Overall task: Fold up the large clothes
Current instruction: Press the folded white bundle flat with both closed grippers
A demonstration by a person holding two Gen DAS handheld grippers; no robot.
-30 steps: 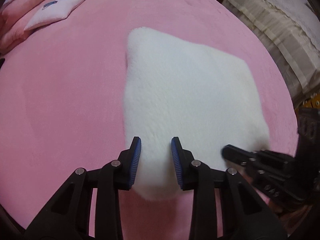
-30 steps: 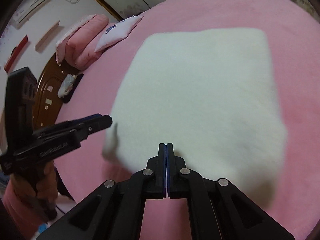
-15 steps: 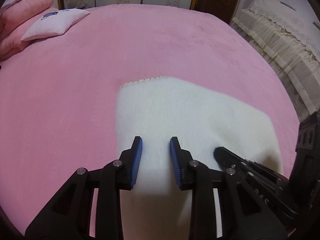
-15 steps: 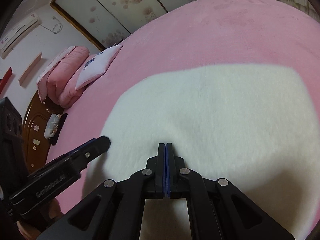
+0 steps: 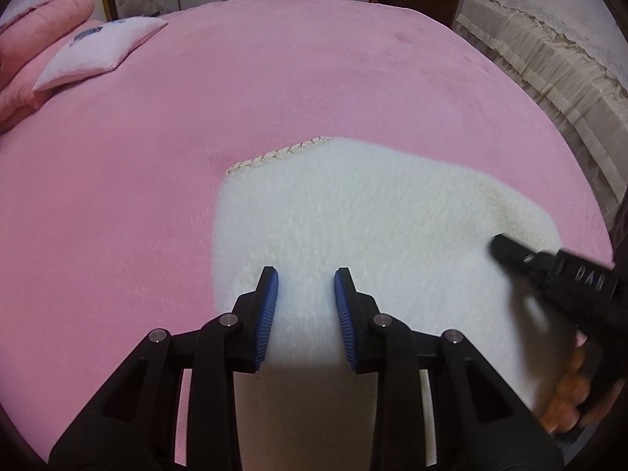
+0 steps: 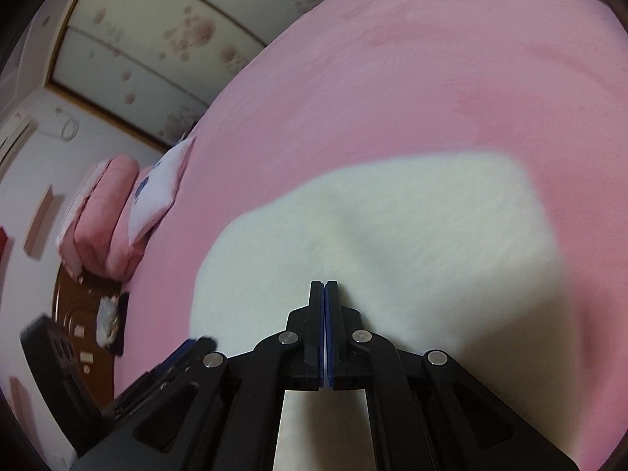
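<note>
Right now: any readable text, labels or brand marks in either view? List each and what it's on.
"DAB": pale letters on the black body of the right gripper, seen in the left wrist view; blurred by motion, and more letters may follow out of sight.
Pillow: a blue printed motif, too small to read as text.
White fluffy garment, pink bedspread, left gripper: no text seen.

Right hand-held gripper [image 6: 325, 286] closed over white fluffy garment [image 6: 392, 251], pink bed [image 6: 392, 78], pink pillows [image 6: 106, 219] beyond
</note>
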